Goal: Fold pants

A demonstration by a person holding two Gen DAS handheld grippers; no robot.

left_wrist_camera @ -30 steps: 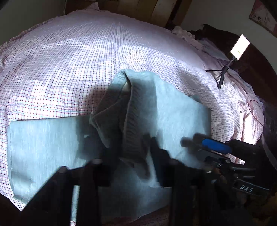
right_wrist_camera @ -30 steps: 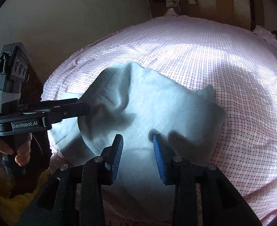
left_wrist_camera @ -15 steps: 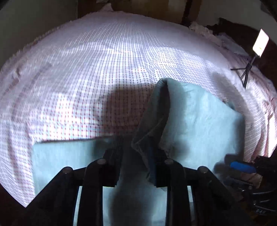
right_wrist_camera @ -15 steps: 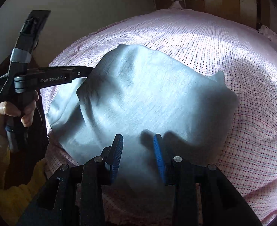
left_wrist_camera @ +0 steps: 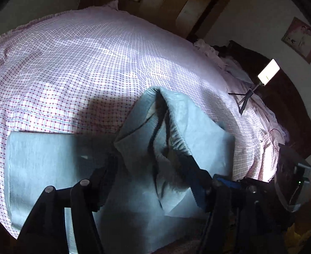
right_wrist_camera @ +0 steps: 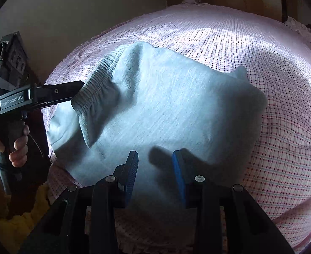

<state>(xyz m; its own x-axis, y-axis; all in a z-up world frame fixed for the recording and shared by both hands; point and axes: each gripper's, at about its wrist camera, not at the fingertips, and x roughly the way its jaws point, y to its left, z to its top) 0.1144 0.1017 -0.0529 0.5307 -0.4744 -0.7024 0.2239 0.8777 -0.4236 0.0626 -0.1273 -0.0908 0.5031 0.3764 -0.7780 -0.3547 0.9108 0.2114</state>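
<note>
Light blue-grey pants (right_wrist_camera: 176,105) lie on a checked bedsheet (right_wrist_camera: 261,42), near its front edge. In the left wrist view the pants (left_wrist_camera: 49,158) spread left as a flat leg, with the elastic waistband (left_wrist_camera: 176,135) raised in a fold. My left gripper (left_wrist_camera: 151,169) has its jaws spread wide around that raised waistband; in the right wrist view its fingers (right_wrist_camera: 70,91) touch the ribbed waistband (right_wrist_camera: 96,84). My right gripper (right_wrist_camera: 154,165) is open and empty, hovering just above the near part of the pants.
A phone on a small tripod (left_wrist_camera: 261,78) stands on the bed at the right. Wooden furniture (left_wrist_camera: 176,4) and a wall stand beyond the far edge of the bed. A hand in a yellow sleeve (right_wrist_camera: 11,148) holds the left gripper.
My left gripper's jaws have spread wide from a closed grip on the waistband. The waistband fold has dropped lower toward the pants. The right gripper has stayed open in place.
</note>
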